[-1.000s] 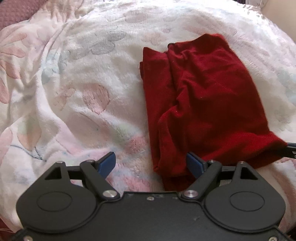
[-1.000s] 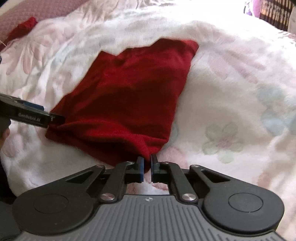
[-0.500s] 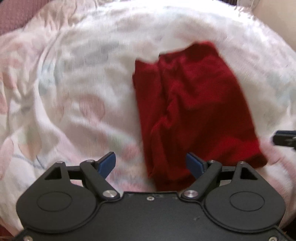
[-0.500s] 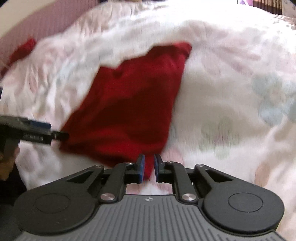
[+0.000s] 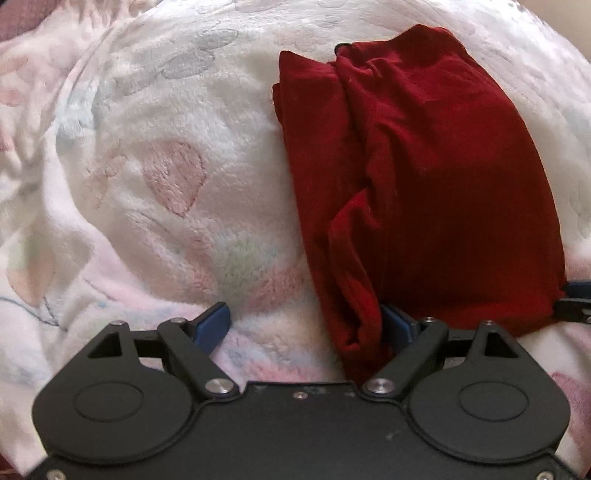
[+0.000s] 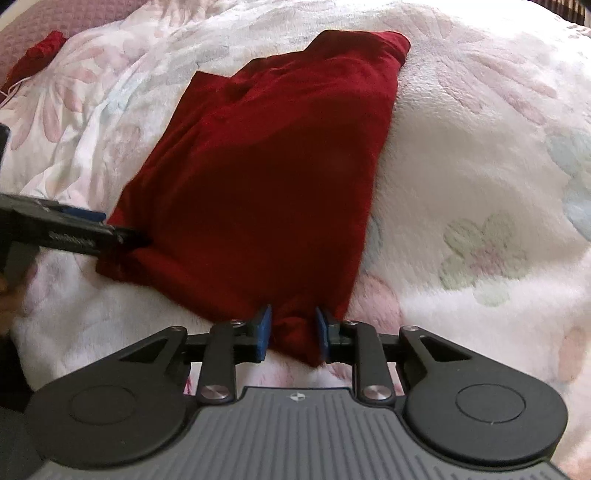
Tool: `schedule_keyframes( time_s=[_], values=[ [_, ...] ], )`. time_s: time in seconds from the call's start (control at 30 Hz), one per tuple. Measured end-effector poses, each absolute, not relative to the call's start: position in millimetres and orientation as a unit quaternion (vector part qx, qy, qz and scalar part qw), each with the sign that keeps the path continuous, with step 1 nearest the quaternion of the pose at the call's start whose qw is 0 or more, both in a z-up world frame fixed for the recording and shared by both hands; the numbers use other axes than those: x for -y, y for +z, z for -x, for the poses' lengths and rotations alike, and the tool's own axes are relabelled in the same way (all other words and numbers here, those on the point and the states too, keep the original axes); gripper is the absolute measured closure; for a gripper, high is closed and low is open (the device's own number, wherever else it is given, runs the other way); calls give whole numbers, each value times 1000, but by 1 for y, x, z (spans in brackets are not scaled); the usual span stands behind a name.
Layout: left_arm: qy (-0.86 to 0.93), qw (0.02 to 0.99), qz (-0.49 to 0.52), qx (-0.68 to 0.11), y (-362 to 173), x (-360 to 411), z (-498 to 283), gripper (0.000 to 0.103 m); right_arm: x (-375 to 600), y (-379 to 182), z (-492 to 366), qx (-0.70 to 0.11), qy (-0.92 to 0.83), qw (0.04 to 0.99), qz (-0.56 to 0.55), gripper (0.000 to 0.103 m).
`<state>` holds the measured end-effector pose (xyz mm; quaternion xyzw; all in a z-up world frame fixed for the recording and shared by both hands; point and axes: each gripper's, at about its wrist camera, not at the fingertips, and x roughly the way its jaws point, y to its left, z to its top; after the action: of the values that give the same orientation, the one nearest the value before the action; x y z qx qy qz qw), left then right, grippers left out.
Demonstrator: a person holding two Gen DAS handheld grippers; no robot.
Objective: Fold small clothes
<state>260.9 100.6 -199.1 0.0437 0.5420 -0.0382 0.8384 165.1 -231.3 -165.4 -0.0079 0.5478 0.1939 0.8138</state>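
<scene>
A dark red garment (image 5: pixel 424 177) lies folded on a white floral fleece blanket (image 5: pixel 177 155); it also shows in the right wrist view (image 6: pixel 266 177). My left gripper (image 5: pixel 306 325) is open at the garment's near left corner, with the cloth's edge bunched between its blue pads. It shows from the side in the right wrist view (image 6: pixel 110 236). My right gripper (image 6: pixel 291 332) is open a little at the near right corner, and a tuft of red cloth sits loose between its pads. Its tip shows in the left wrist view (image 5: pixel 576 299).
The blanket (image 6: pixel 480 184) is soft and rumpled, with folds at the left. Another red cloth (image 6: pixel 37 62) lies far left by a mauve bedcover (image 6: pixel 74 18).
My right gripper has opened from shut on the garment's corner. Both grippers have moved in closer along the garment's near edge. The left stays open.
</scene>
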Motion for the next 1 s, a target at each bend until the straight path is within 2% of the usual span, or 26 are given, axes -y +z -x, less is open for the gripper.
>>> schedule_keyframes(
  time_s=[0.03, 0.1, 0.23, 0.3, 0.37, 0.43, 0.5, 0.63, 0.77, 0.87, 1.0],
  values=[
    [-38, 838, -46, -542, -197, -100, -260, 13, 231, -164, -163, -553, 193, 810, 17, 74],
    [-38, 839, -52, -541, -194, -98, -253, 13, 230, -163, -163, -562, 187, 805, 34, 65],
    [-46, 835, -66, -544, -178, -96, -237, 16, 237, -152, -160, -560, 207, 802, 22, 61],
    [-44, 841, -67, -535, -172, -97, -237, 16, 240, -148, -163, -556, 211, 804, 16, 42],
    [-37, 861, -29, -506, -159, -106, -241, 16, 248, -144, -172, -546, 191, 816, 1, 34],
    [-39, 866, 36, -497, -156, -119, -253, 16, 260, -141, -181, -541, 164, 824, -39, 33],
    [-53, 858, 79, -505, -163, -127, -271, 16, 277, -145, -195, -540, 151, 819, -123, 32],
    [-63, 837, 107, -533, -185, -126, -306, 16, 296, -171, -223, -546, 151, 786, -247, 32],
    [-102, 825, 170, -529, -197, -130, -335, 16, 300, -190, -242, -548, 146, 776, -276, 32],
    [-89, 819, 149, -547, -208, -114, -351, 14, 294, -196, -256, -546, 157, 771, -287, 32],
    [-82, 834, 112, -533, -209, -93, -352, 14, 279, -198, -269, -545, 173, 772, -279, 31]
  ],
)
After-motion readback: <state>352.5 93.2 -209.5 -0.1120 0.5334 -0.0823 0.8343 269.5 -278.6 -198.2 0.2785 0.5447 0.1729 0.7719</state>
